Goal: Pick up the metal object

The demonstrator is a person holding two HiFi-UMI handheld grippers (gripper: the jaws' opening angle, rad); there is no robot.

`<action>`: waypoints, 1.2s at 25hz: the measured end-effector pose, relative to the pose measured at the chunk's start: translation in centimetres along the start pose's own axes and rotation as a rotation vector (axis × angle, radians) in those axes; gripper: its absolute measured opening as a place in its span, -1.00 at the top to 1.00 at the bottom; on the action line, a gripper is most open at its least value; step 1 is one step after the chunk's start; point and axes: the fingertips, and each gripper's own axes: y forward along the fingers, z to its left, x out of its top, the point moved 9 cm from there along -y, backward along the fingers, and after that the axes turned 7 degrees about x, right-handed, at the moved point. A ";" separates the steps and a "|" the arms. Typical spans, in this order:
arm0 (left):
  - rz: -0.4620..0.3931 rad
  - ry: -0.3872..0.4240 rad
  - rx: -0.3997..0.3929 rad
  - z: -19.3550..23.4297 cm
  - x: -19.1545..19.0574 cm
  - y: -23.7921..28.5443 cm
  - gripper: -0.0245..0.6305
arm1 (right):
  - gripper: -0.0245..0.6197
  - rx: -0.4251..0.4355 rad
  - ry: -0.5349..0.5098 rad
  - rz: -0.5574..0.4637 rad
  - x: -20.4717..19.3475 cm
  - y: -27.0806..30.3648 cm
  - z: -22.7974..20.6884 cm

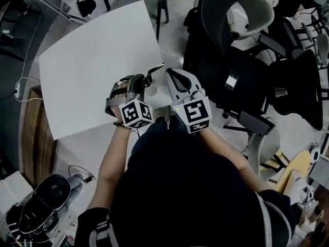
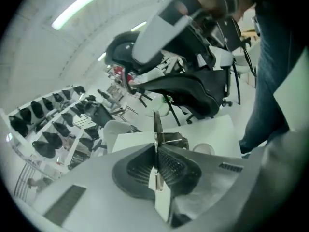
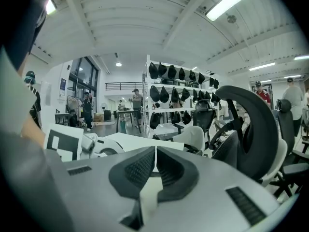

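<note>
A thin metal object (image 1: 156,70) with a dark bent end sticks out from my left gripper (image 1: 146,81), held over the near right corner of the white table (image 1: 92,60). In the left gripper view the metal object (image 2: 156,124) stands edge-on between the ribbed pads, and the left gripper (image 2: 156,161) is shut on it. Close beside it on the right, my right gripper (image 1: 172,76) is shut with nothing between its pads. The right gripper view shows that gripper (image 3: 155,153) closed and raised, looking out across the room.
Black office chairs (image 1: 241,76) crowd the floor just right of the table. A small white round thing (image 2: 205,149) lies on the table near the left gripper. A wooden board (image 1: 36,133) and dark equipment (image 1: 43,199) sit at the lower left. Shelves of dark caps (image 3: 178,88) stand far off.
</note>
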 end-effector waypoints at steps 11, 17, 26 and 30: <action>-0.175 -0.368 0.351 8.1 2.3 -7.8 0.85 | 0.84 0.026 -0.111 -0.118 5.2 1.3 -0.9; -0.396 -0.633 0.505 13.2 3.2 -11.2 0.85 | 0.84 0.001 -0.148 -0.251 10.3 0.9 -1.7; -0.547 -0.958 0.542 18.3 3.1 -14.3 0.85 | 0.84 -0.008 -0.203 -0.370 16.1 -1.2 -1.3; -0.556 -0.955 0.566 18.6 3.5 -15.0 0.85 | 0.84 -0.038 -0.227 -0.400 16.9 -1.8 -1.3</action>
